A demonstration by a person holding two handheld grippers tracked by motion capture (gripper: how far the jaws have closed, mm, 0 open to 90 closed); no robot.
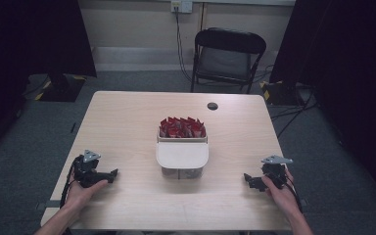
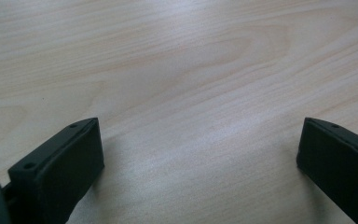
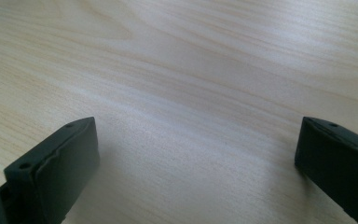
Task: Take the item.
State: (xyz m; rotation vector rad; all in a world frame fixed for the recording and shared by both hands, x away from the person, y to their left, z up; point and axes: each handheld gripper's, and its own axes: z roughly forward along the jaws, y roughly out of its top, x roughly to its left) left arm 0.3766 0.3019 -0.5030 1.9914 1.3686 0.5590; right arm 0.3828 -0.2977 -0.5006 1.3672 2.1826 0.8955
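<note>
Both grippers rest on the tabletop (image 1: 127, 127), jaws released and wide apart with only bare wood between them. The left gripper (image 1: 111, 173) and right gripper (image 1: 247, 178) point inward at the box (image 1: 182, 155) of red packets (image 1: 181, 127), which stands well apart, midway between them.

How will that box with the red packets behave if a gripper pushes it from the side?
The box looks like thin plastic with a broad flat base, so it should probably slide on the smooth table rather than tip. The red packets sit piled loose in its open far half; a sharp shove may spill some.
</note>
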